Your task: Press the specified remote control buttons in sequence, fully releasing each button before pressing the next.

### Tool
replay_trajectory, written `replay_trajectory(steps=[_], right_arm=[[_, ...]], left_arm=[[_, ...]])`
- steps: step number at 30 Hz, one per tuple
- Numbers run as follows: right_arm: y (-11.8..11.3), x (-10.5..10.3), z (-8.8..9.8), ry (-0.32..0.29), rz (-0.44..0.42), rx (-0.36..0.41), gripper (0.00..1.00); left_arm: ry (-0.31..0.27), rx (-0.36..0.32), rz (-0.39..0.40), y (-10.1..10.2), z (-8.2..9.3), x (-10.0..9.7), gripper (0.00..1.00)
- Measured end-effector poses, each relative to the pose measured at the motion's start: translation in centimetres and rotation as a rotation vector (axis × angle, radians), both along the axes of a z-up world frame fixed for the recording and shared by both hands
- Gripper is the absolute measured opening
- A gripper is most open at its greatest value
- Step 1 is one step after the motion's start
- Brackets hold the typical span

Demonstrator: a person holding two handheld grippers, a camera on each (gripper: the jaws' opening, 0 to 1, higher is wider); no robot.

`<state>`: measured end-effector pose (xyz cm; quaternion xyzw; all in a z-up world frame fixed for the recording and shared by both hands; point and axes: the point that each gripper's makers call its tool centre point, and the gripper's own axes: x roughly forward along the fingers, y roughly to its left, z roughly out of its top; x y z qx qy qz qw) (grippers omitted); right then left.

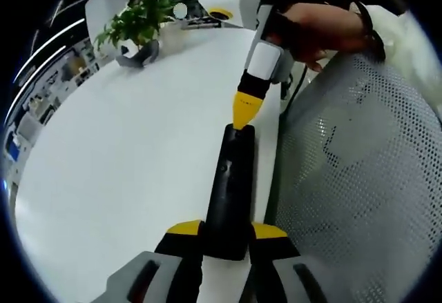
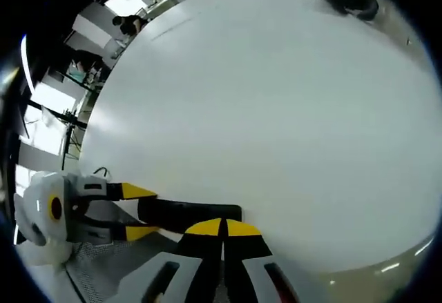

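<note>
Big white table first, sweeping round under everything, with a mesh chair back crowding in at three o'clock of the left gripper view and a potted plant parked far off at eleven o'clock.

Now the remote: a long black bar near the table's edge, running from six o'clock up toward the middle of that view. The left claw has it pinched at the near end, yellow tips tight against either side. That's the anchor, and it looks solid.

And here's the right claw, a hand behind it, coming in from one o'clock, jaws drawn together into one yellow point and gripping nothing, the tip right at the remote's far end. From here I can't tell whether it's actually down on a button or just touching the casing. In the right gripper view the right claw shows its two tips meeting, the remote lying across just beyond them, and the left claw clamping it from nine o'clock.

To do this press well, I'd say: keep the left grip still, push straight down rather than skidding along the bar, then lift fully clear before the next button. The risk, to my eye, is the remote tipping or sliding toward that table edge.
</note>
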<state>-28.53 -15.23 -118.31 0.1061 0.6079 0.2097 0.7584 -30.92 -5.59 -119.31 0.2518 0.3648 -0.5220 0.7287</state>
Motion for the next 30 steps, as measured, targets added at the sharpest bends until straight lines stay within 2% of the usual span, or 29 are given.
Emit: replay_trajectory(steps=[5,10,15,19,21,30], right_arm=[[0.0,0.0,0.0,-0.002,0.000,0.002,0.00],[0.0,0.1,0.0,-0.011,0.012,-0.007,0.00],[0.0,0.2,0.1,-0.009,0.000,-0.008,0.00],[1.1,-0.2,0.3,0.009,0.021,0.035,0.00],[1.1,0.0,0.4,-0.014,0.031,0.027,0.00],[0.9,-0.1,0.2,0.008,0.019,0.033,0.00]], left_arm=[[-0.013,-0.056,0.034,0.0,0.0,-0.2,0.25],[-0.027,-0.069,0.023,-0.2,0.1,-0.2,0.25],[-0.042,-0.113,0.006,-0.1,0.1,-0.1,0.25],[-0.047,-0.125,-0.004,-0.3,0.2,-0.1,0.25],[-0.048,-0.127,-0.007,-0.4,0.2,-0.1,0.25],[-0.052,-0.132,-0.011,-0.5,0.2,-0.1,0.25]])
